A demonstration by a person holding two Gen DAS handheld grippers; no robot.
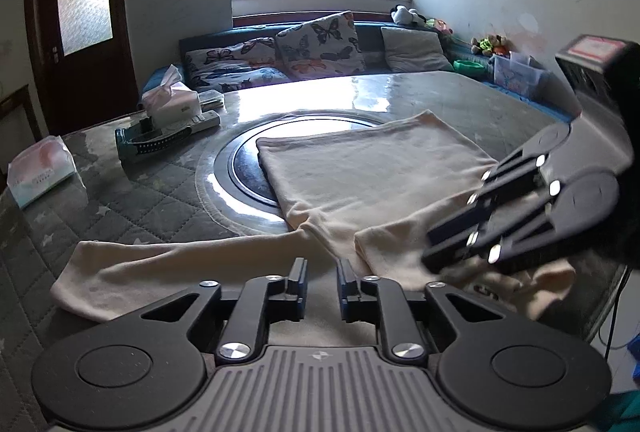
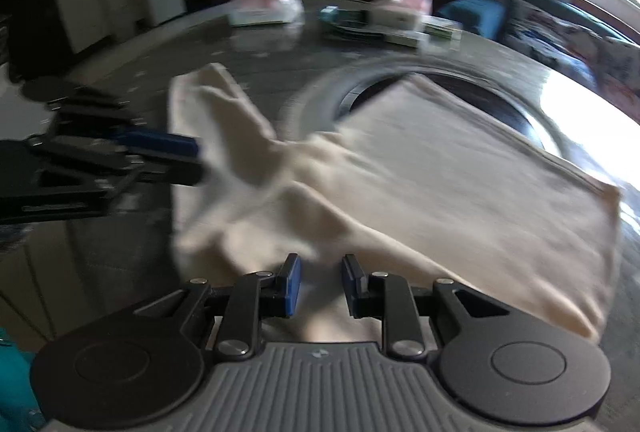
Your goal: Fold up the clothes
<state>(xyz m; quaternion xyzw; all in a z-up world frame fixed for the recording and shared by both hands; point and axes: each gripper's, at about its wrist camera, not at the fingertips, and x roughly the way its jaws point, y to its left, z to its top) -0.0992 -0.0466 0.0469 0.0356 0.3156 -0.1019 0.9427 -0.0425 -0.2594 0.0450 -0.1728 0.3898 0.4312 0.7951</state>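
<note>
A cream long-sleeved garment [image 1: 372,167] lies on the grey quilted table, its body folded into a rectangle partly over a round dark inset. One sleeve [image 1: 160,268] stretches flat to the left along the near edge. My left gripper [image 1: 322,280] hovers just over that sleeve near the shoulder, jaws a little apart with nothing pinched. My right gripper [image 1: 430,250] comes in from the right above the other, bunched sleeve [image 1: 532,284]. In the blurred right wrist view the right gripper [image 2: 322,280] stands slightly open over the garment [image 2: 460,183], with the left gripper [image 2: 198,161] beside the spread sleeve [image 2: 216,103].
A tissue box [image 1: 170,103], a remote [image 1: 204,119] and a green tray [image 1: 148,143] sit at the table's far left; another tissue pack [image 1: 42,171] lies at its left edge. The round dark inset [image 1: 248,167] marks the table's middle. A sofa with cushions [image 1: 316,43] stands behind.
</note>
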